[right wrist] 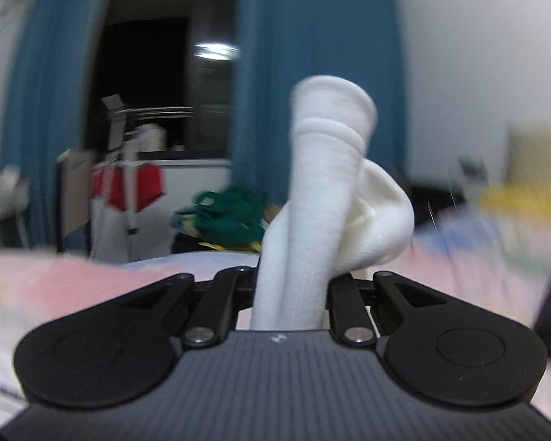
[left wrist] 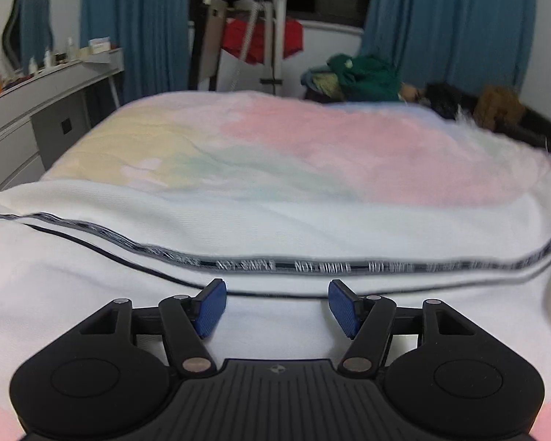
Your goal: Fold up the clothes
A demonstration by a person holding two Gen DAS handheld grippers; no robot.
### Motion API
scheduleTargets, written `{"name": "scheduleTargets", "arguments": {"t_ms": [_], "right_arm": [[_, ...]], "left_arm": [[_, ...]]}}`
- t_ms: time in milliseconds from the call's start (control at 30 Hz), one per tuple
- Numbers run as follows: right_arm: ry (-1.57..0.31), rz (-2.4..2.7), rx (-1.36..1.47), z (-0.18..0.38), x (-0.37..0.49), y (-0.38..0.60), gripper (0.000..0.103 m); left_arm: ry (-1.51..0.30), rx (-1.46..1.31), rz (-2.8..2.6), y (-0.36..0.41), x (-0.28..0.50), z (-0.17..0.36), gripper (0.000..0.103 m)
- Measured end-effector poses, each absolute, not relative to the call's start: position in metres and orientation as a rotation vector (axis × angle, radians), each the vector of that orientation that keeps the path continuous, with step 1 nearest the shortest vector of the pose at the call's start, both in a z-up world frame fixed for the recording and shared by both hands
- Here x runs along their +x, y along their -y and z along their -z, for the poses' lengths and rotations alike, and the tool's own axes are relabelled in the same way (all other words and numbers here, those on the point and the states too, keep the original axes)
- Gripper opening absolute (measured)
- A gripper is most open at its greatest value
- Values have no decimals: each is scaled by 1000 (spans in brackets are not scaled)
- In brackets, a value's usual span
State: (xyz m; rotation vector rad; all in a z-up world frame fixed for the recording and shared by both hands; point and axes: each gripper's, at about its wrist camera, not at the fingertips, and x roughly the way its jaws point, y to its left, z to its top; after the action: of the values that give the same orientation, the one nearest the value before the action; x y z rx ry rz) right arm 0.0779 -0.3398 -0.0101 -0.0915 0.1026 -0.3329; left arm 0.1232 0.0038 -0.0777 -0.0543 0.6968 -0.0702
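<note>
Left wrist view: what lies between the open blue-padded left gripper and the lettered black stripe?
Only bare white garment fabric between the left gripper and the stripe.

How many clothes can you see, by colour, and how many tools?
White clothes: 2, the white garment with the lettered stripe on the bed, and the white sock in the right tool.
Green clothes: 1, the green pile at the back.
Red clothes: 1, the red cloth on the rack.
Tools: 2, counting the left tool.
Total: 6

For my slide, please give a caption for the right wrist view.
Right claw shut on a white knitted sock, raised above the pastel bed cover.
</note>
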Motion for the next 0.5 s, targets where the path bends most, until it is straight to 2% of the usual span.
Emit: {"name": "scheduleTargets", "arguments": {"t_ms": [200, 400, 500], "right_arm": [[-176, 65, -474, 52, 81, 210, 15], [-389, -135, -830, 152, 71, 134, 16], [-368, -116, -805, 143, 69, 136, 16]], "left_arm": [[-607, -191, 30, -56, 116, 31, 65], [-569, -315, -20, -107, 116, 12, 68], [-578, -370, -10, -118, 116, 13, 68]]}}
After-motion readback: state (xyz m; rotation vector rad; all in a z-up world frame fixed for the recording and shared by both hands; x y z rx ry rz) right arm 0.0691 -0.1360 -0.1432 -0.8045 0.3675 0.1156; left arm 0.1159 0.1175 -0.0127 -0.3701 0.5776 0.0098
